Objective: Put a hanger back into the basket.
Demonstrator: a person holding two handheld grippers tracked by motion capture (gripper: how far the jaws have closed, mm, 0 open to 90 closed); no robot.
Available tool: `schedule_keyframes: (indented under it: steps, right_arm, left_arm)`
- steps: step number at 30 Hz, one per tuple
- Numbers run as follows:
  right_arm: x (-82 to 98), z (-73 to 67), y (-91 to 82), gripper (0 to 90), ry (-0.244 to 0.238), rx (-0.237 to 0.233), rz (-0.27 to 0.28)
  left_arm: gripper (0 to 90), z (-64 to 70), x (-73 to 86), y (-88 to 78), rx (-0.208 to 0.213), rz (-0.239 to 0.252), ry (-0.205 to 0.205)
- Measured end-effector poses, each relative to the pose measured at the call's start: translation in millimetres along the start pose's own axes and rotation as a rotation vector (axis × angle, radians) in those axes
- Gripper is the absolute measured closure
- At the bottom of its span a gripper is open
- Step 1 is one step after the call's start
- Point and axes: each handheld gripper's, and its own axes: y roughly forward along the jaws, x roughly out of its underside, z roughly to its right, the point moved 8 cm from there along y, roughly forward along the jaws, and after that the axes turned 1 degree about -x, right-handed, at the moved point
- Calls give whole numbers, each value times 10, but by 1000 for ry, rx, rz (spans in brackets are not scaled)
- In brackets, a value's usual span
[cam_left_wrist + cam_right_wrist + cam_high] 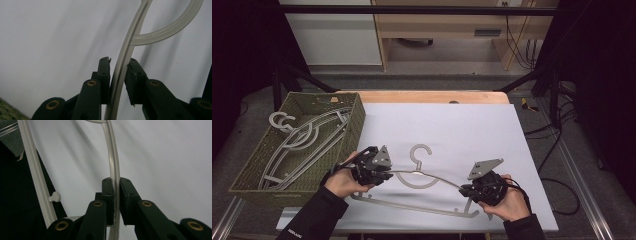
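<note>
A pale grey plastic hanger (412, 205) lies on the white sheet (462, 130), its hook pointing away from me. My left gripper (387, 175) is at the hanger's left shoulder. In the left gripper view the curved arm (122, 65) runs up between the jaws of this gripper (118, 62); one pad lies against it and a thin gap shows at the other. My right gripper (463, 189) is at the right shoulder. In the right gripper view its jaws (115, 180) are shut tight on the arm (113, 157), and the hanger's bottom bar (35, 175) runs past on the left.
A green woven basket (277, 192) stands at the table's left with several more grey hangers (307, 140) in it. The wooden table edge (427, 96) shows beyond the sheet. Black frame bars and cables run along the sides.
</note>
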Motion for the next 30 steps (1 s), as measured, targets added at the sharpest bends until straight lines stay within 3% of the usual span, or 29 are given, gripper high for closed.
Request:
schedule_keyframes:
  steps: [6, 9, 13, 14, 21, 25, 30]
  right_arm:
    - [26, 51, 17, 824, -21, -1, 5]
    - [32, 82, 8, 811, -19, 10, 14]
    - [54, 137, -1, 797, -2, 29, 2]
    - [48, 152, 9, 791, -3, 29, 22]
    - [45, 228, -34, 752, 18, 55, 58]
    - [11, 275, -89, 700, 50, 84, 131]
    - [-41, 375, -230, 629, 101, 146, 253]
  left_arm:
    - [772, 71, 27, 6, 12, 7, 27]
    - [791, 131, 41, 11, 29, 18, 43]
    - [808, 207, 44, 12, 19, 41, 55]
    - [810, 218, 51, 6, 23, 42, 63]
    - [816, 288, 73, -6, 23, 96, 18]
    - [816, 297, 72, -3, 9, 135, -20]
    - [816, 227, 93, 46, -36, 135, -82]
